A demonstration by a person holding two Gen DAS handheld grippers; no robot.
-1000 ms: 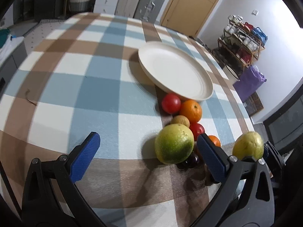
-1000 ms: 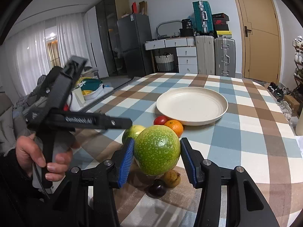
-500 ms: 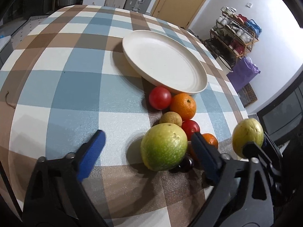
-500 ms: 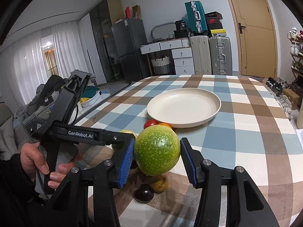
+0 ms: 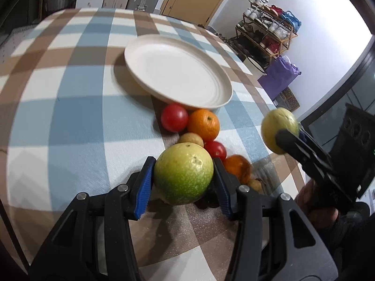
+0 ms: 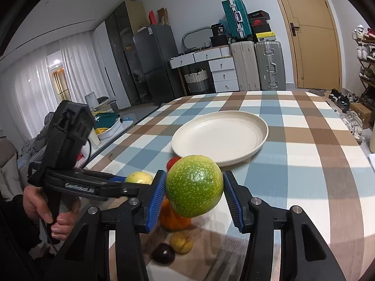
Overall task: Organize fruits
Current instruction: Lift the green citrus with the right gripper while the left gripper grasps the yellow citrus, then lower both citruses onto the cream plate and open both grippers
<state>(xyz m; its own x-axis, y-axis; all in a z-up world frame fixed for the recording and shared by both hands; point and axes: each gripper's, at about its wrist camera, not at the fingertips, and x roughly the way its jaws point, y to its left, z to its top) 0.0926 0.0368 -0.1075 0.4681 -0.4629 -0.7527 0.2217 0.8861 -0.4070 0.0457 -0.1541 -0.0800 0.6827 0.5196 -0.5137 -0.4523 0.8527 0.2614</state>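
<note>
My left gripper (image 5: 184, 180) is shut on a large yellow-green fruit (image 5: 184, 173) at the near end of the fruit pile. My right gripper (image 6: 193, 194) is shut on a second green speckled fruit (image 6: 194, 186) and holds it above the table; it also shows in the left wrist view (image 5: 279, 130). A red tomato (image 5: 174, 117), an orange (image 5: 203, 124), a small tan fruit (image 5: 191, 139), a smaller tomato (image 5: 215, 149) and another orange (image 5: 236, 166) lie between the grippers and the empty cream plate (image 5: 178, 72).
The checked tablecloth (image 5: 70, 107) covers a round table. A small yellow fruit (image 6: 181, 242) and a dark one (image 6: 163, 253) lie under my right gripper. Suitcases (image 6: 257, 68) and drawers stand behind; a shoe rack (image 5: 269, 30) is off the table's right.
My left gripper moved forward and closed from wide open onto the large yellow-green fruit. My right gripper kept its fruit and rose slightly toward the plate.
</note>
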